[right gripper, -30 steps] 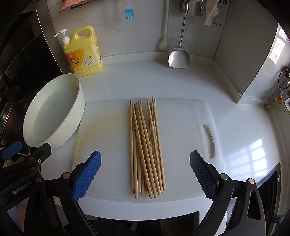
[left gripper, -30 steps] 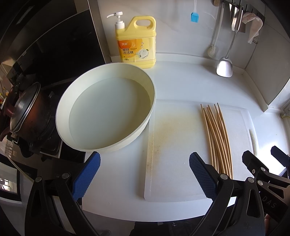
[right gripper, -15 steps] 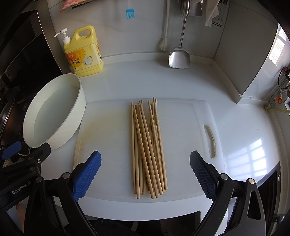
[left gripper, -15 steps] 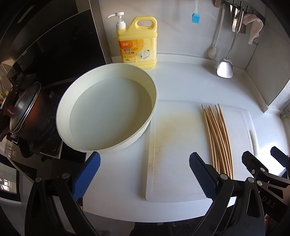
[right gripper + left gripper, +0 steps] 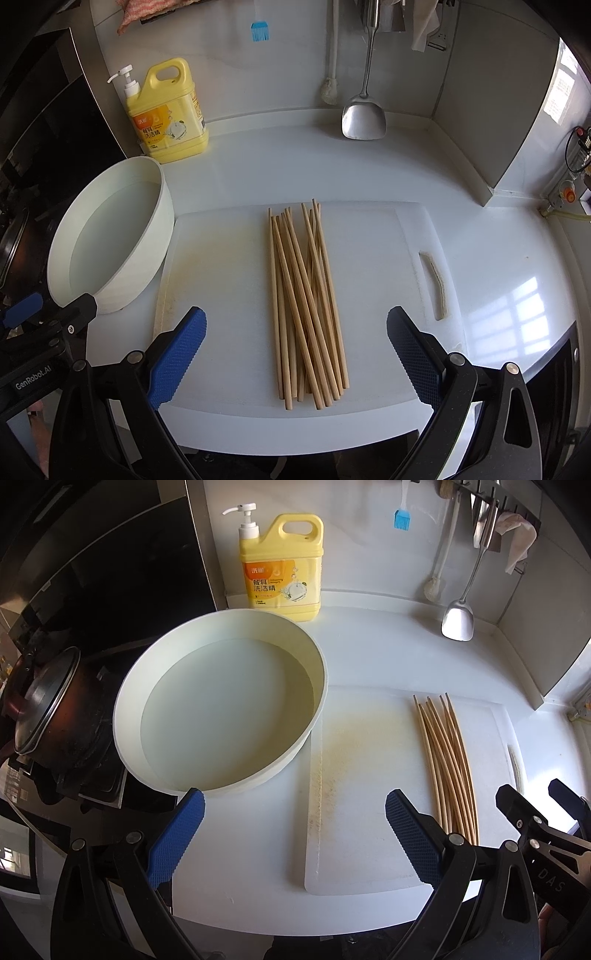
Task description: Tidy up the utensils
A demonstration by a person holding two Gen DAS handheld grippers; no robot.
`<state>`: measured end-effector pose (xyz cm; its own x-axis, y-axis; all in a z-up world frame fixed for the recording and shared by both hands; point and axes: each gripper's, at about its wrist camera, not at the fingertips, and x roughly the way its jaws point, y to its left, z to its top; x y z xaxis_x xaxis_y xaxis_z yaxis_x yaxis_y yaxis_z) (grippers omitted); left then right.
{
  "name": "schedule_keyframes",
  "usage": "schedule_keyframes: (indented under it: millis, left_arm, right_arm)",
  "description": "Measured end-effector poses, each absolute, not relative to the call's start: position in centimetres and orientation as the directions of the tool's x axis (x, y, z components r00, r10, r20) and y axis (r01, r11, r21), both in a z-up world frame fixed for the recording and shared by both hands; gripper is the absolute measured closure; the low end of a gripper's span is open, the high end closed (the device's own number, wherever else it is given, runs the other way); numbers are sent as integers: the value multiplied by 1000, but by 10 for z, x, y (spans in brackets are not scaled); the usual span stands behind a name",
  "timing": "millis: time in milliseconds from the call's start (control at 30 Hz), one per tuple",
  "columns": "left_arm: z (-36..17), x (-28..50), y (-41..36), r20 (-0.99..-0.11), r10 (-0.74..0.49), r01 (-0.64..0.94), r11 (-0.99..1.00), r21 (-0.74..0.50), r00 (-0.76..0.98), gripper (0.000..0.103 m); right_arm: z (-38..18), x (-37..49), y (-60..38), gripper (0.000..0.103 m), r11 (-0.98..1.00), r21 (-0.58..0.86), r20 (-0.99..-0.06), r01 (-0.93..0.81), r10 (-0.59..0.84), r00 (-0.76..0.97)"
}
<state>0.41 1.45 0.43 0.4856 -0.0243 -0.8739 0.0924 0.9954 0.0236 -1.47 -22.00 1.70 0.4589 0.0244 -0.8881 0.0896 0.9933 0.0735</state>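
Observation:
Several wooden chopsticks [image 5: 304,295] lie in a loose bundle on a white cutting board [image 5: 229,280], pointing away from me. My right gripper [image 5: 295,354] hangs open just short of their near ends, straddling the bundle's line, nothing between its blue pads. In the left wrist view the chopsticks [image 5: 447,760] lie at the right of the cutting board [image 5: 365,775]. My left gripper [image 5: 295,834] is open over the counter and the board's left edge, holding nothing. A white basin [image 5: 221,701] of water stands left of the board, also seen as the basin [image 5: 110,236] in the right wrist view.
A yellow detergent bottle [image 5: 282,568] stands at the back wall. A steel spatula [image 5: 364,114], a blue brush [image 5: 259,31] and a cloth hang on the wall. A dark pot [image 5: 48,709] sits on the stove at the left. The counter's front edge is close below both grippers.
Both views have crept slightly backward or upward: the chopsticks and basin sit a little lower in frame. Both grippers stay open and nothing on the board has moved.

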Motion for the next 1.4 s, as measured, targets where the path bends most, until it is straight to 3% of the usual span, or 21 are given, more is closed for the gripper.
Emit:
schedule_keyframes:
  millis: [400,533,767,1033,1400]
  left_arm:
    - [-25,5,-10,-843,-165,273,962,-22,512,6]
    - [-35,4,-31,-835,-197,306,951,-36,513,6]
    - [-65,0,-55,-838,-191,228,970,-82,511,6]
    - [-82,-11,-70,-817,-71,109,994,-10,572,6]
    - [-100,-10,-76,-800,-103,110,993,-46,591,6]
  right_arm:
    - [-8,-41,-250,9,985,-22,-889,173,-98,447]
    - [-21,-43,-271,9,976,15,-900,216,-81,428]
    - [-51,-36,-299,9,989,18,-881,143,-52,470]
    - [-81,-11,-313,9,998,62,-873,26,42,486]
    - [-96,8,-303,9,999,50,-837,-9,47,545]
